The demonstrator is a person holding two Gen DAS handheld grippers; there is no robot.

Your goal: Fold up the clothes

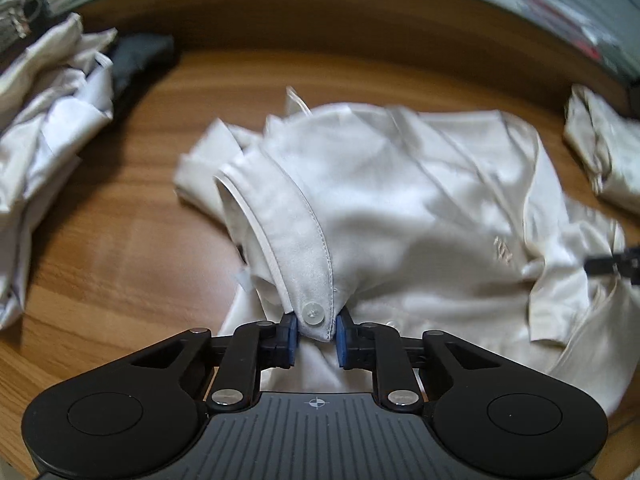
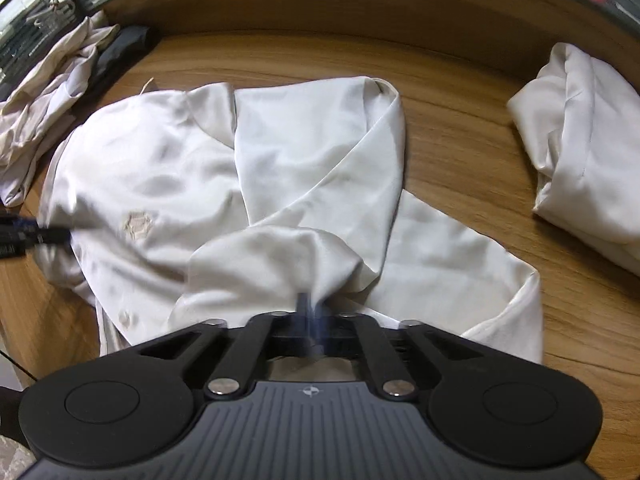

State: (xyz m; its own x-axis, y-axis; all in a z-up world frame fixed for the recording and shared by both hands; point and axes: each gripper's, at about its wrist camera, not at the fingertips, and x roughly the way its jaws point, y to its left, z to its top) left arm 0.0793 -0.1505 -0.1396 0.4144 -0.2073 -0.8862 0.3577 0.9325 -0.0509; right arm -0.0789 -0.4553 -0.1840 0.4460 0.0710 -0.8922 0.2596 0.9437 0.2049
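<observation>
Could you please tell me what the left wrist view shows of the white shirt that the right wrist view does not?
Only the left wrist view shows the collar with its button, pinched by the left gripper. Only the right wrist view shows the right gripper closed on a bunched fold. Both show the white shirt on the wooden table, its chest emblem, a crumpled pile and a folded garment.

Cream shirt [image 2: 312, 152], wood-grain table [image 2: 460, 92]
</observation>
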